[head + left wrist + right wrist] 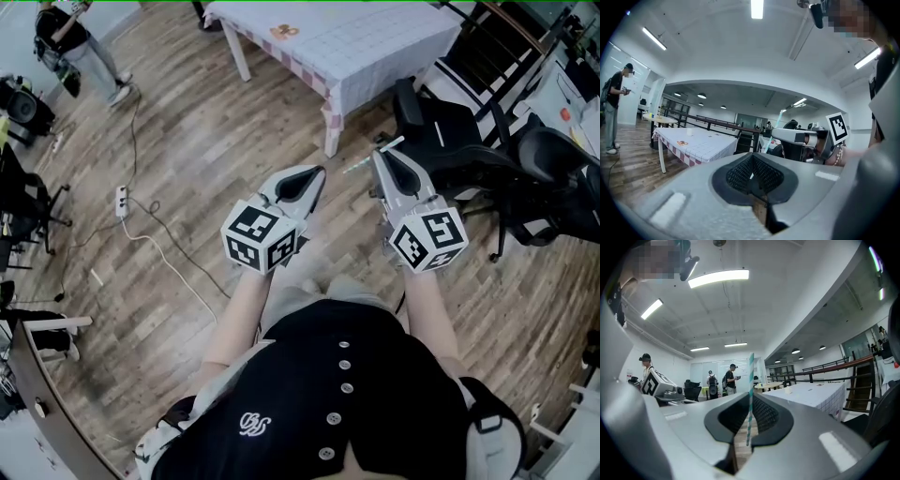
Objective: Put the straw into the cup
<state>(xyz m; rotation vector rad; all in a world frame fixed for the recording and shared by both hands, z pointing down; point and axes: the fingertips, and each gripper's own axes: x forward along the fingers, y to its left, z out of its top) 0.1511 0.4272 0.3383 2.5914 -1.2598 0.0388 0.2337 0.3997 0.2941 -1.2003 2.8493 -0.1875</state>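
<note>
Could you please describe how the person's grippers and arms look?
Both the left gripper and right gripper are grey, tapering to a point, with black ribbed pads. Each carries a white cube with black square markers. The forearms are bare; the person wears a black buttoned top, and a beaded bracelet at the right wrist.
</note>
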